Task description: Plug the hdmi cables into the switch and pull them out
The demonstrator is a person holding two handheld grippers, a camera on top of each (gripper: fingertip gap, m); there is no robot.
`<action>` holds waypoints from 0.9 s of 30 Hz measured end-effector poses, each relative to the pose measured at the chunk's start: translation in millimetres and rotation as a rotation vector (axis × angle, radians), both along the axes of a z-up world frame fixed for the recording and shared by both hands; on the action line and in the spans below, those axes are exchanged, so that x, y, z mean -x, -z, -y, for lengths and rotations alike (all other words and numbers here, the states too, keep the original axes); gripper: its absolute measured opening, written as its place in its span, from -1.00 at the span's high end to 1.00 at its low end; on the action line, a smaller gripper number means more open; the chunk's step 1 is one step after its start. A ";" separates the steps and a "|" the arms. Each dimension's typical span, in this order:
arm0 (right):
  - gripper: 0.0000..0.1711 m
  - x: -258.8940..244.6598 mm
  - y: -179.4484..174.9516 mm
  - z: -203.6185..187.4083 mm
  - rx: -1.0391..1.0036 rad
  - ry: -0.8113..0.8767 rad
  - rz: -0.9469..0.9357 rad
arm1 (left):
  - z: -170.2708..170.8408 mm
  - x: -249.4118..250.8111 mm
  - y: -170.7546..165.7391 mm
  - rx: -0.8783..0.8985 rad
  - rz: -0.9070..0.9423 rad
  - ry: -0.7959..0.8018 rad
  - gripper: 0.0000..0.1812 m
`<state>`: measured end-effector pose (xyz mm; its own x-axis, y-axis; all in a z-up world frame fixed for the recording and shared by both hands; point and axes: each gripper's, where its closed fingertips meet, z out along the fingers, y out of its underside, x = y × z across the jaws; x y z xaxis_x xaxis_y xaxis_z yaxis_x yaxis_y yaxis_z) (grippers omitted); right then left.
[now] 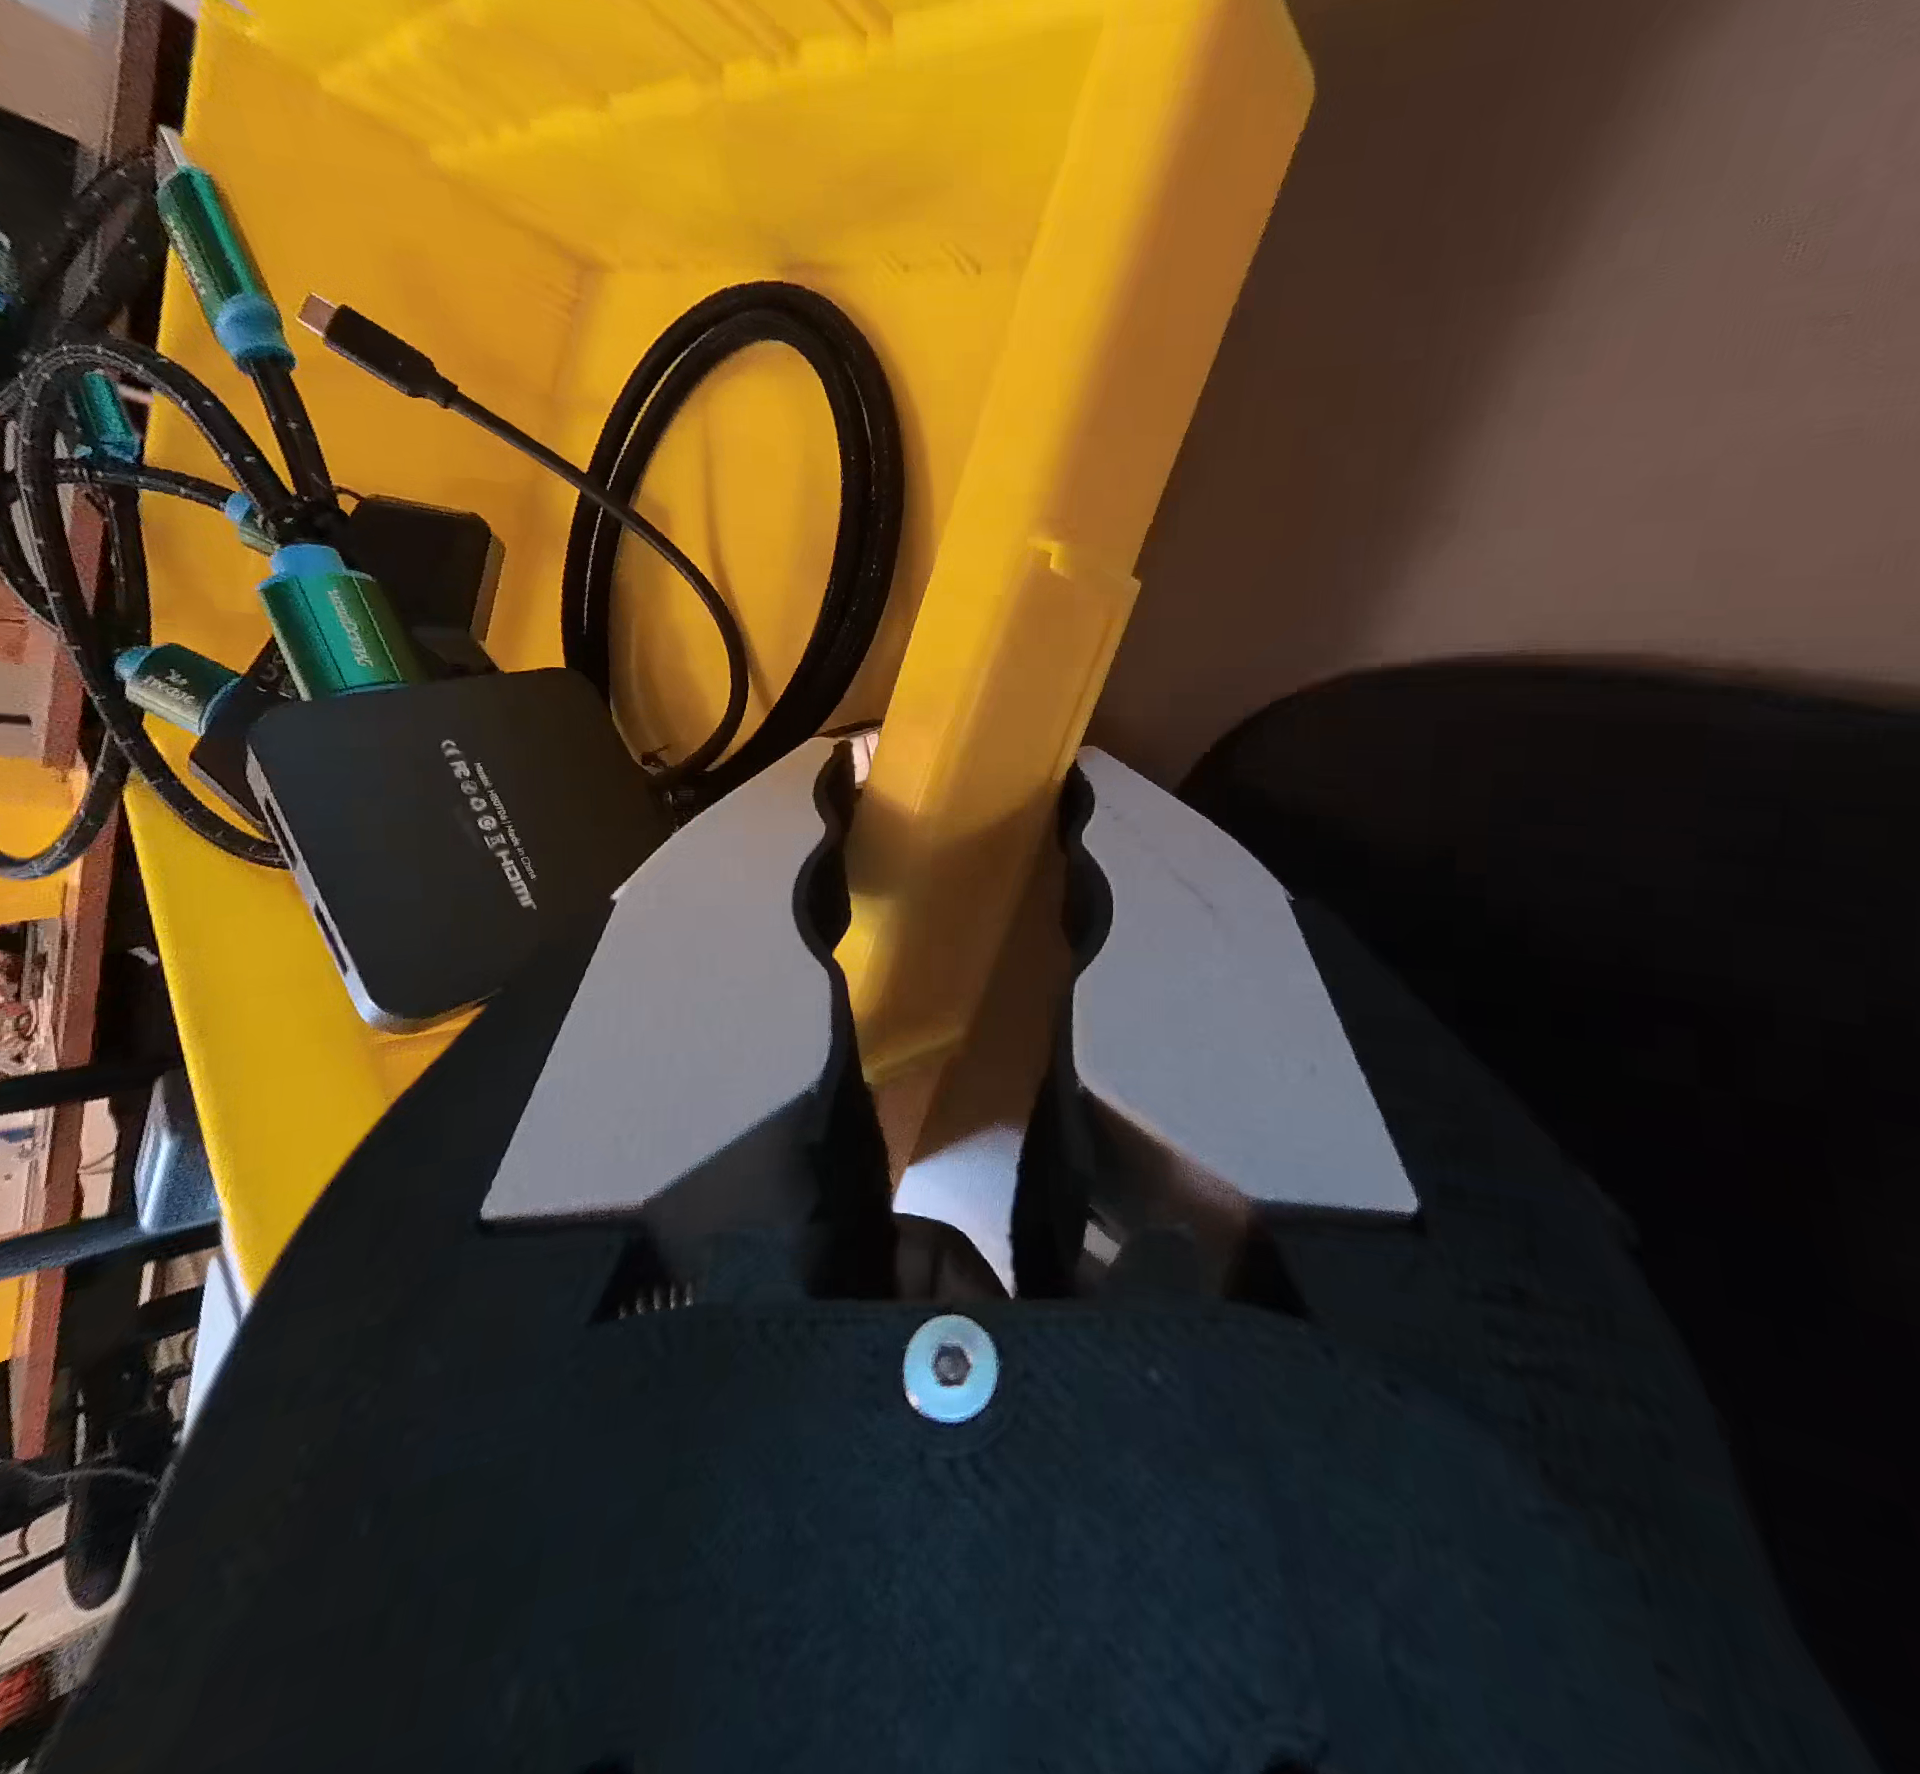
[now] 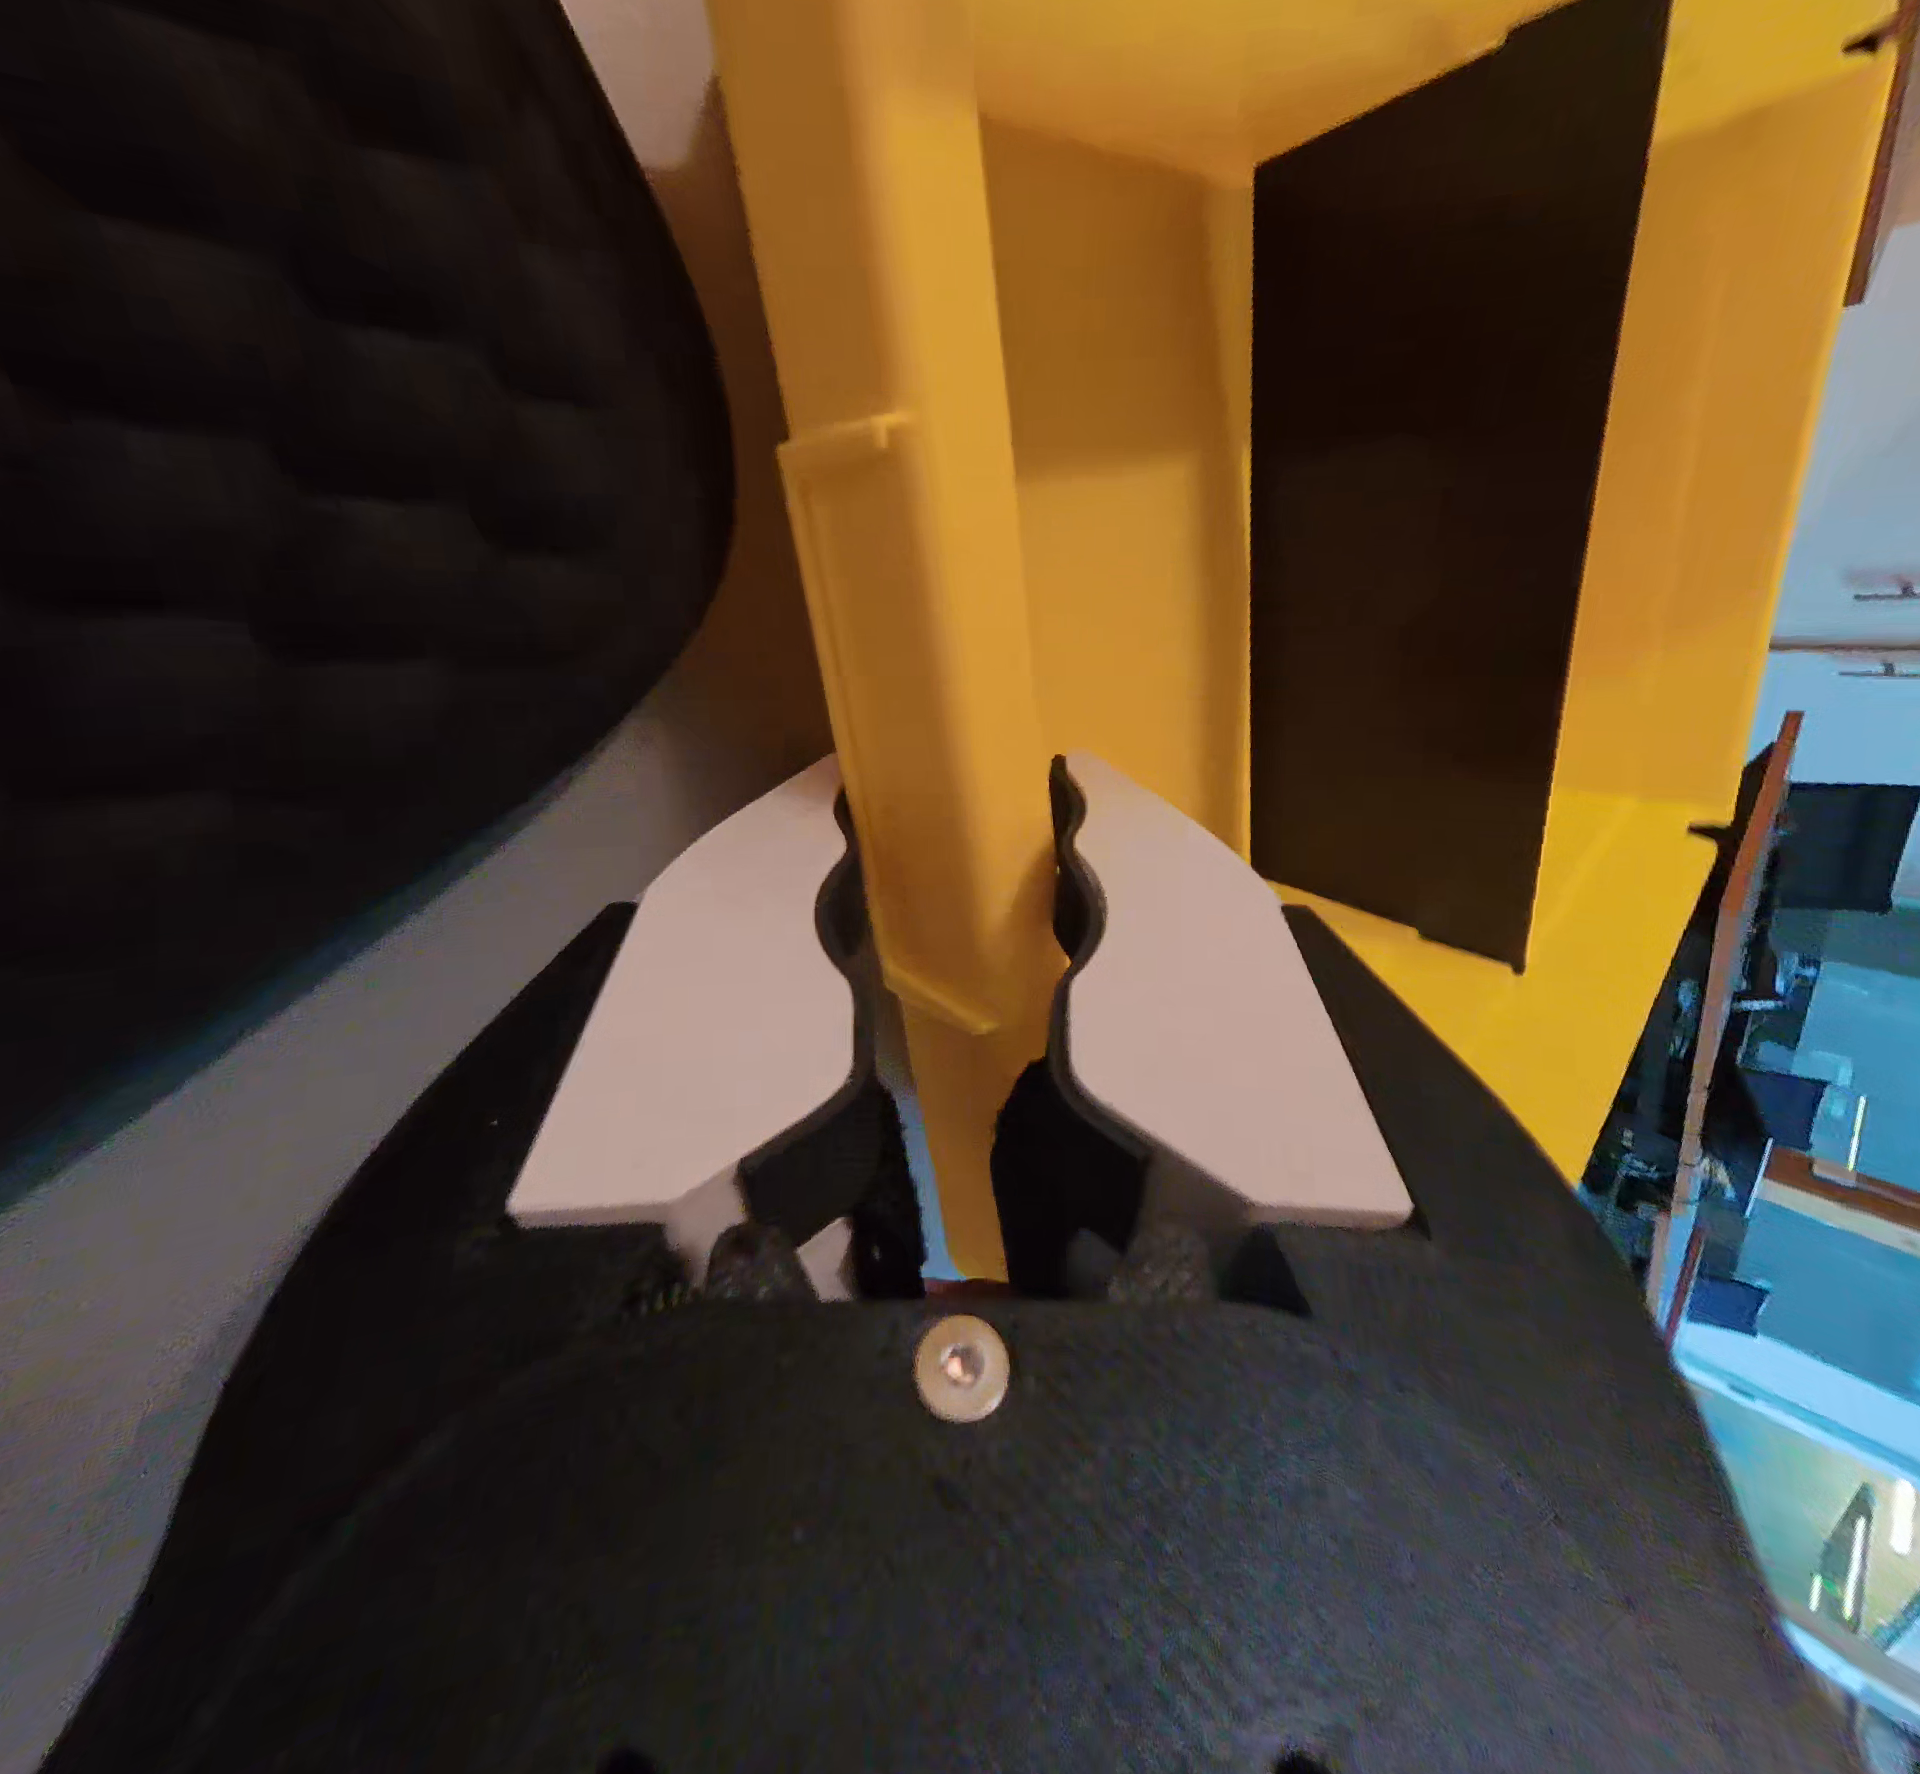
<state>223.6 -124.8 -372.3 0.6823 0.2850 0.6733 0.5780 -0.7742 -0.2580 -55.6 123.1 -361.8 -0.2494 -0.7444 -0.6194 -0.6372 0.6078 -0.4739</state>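
Beside a black chair (image 1: pixel 1558 893), both tools grip the yellow bin's (image 1: pixel 727 114) rim.

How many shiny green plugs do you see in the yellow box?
4 shiny green metal plugs: one poking up at the yellow plastic box's left wall, one lower left, one at the flat black switch, one beside it. Cables may hide more.
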 end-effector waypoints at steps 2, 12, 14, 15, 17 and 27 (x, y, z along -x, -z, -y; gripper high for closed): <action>0.60 -6.2 -0.1 9.8 -0.019 0.029 -0.006 | -10.4 8.6 1.0 -0.021 -0.012 -0.019 0.59; 0.58 -35.8 -0.5 72.9 -0.045 0.100 -0.006 | -79.3 101.5 5.8 -0.060 -0.120 -0.141 0.56; 0.58 -42.0 -0.4 86.6 -0.046 0.097 -0.005 | -87.9 126.8 5.2 -0.052 -0.111 -0.152 0.55; 0.58 -44.3 -0.4 93.5 -0.045 0.089 -0.004 | -90.0 137.2 5.3 -0.049 -0.103 -0.156 0.55; 0.58 -46.4 -0.3 107.8 -0.040 0.073 0.000 | -89.9 161.2 5.3 -0.078 -0.127 -0.158 0.57; 0.60 -9.0 -1.7 161.8 -0.101 -0.034 -0.050 | -27.9 250.4 3.7 -0.079 -0.044 -0.106 0.59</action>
